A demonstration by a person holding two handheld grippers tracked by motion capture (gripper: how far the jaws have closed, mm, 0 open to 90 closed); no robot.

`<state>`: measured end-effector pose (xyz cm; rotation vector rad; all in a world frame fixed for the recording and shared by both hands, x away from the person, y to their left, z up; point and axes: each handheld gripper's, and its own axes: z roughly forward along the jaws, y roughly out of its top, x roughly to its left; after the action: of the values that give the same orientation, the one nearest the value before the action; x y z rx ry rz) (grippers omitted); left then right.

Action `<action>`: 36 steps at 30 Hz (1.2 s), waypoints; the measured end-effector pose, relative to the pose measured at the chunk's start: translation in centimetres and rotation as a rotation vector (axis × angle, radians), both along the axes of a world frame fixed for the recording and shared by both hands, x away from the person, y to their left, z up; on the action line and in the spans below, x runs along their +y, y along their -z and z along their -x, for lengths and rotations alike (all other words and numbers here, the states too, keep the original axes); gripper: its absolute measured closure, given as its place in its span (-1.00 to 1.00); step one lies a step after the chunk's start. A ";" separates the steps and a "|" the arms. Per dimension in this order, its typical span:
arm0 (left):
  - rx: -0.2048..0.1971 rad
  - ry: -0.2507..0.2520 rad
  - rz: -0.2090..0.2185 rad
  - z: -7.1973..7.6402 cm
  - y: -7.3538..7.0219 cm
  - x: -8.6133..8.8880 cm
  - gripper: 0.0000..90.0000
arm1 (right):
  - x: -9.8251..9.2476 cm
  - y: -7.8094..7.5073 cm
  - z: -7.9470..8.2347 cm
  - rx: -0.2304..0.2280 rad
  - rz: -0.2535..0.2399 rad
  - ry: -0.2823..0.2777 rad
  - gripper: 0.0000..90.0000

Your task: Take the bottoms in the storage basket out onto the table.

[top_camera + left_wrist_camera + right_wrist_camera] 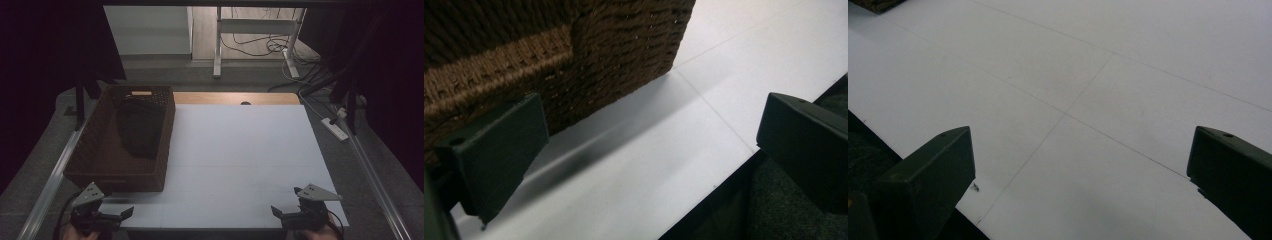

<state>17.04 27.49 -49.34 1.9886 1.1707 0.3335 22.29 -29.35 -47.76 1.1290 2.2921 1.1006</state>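
A brown woven basket stands on the left side of the white table, with a dark, soft-looking item lying inside it. My left gripper rests at the table's near left corner, just in front of the basket, open and empty. In the left gripper view the gripper has its jaws wide apart, with the basket's wall close ahead. My right gripper sits at the near right edge. It is also open, with bare table between its jaws.
A wooden strip runs along the table's far edge. Metal rails flank the table on both sides. On the floor to the right lies a white power strip. White desk legs and cables stand beyond the table.
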 end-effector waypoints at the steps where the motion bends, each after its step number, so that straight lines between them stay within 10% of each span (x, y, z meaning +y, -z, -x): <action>1: -0.004 0.001 0.004 0.0 0.0 0.0 -1.00 | 0.0 0.0 0.0 0.000 0.000 0.000 -1.00; 36: -0.058 0.044 0.032 -0.9 -4.1 -0.4 -1.00 | 0.3 0.1 -0.1 0.012 0.023 -0.017 -1.00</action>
<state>17.96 27.09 -45.21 1.9610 1.0879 0.3457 22.43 -29.07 -47.89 1.1115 2.3218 1.0735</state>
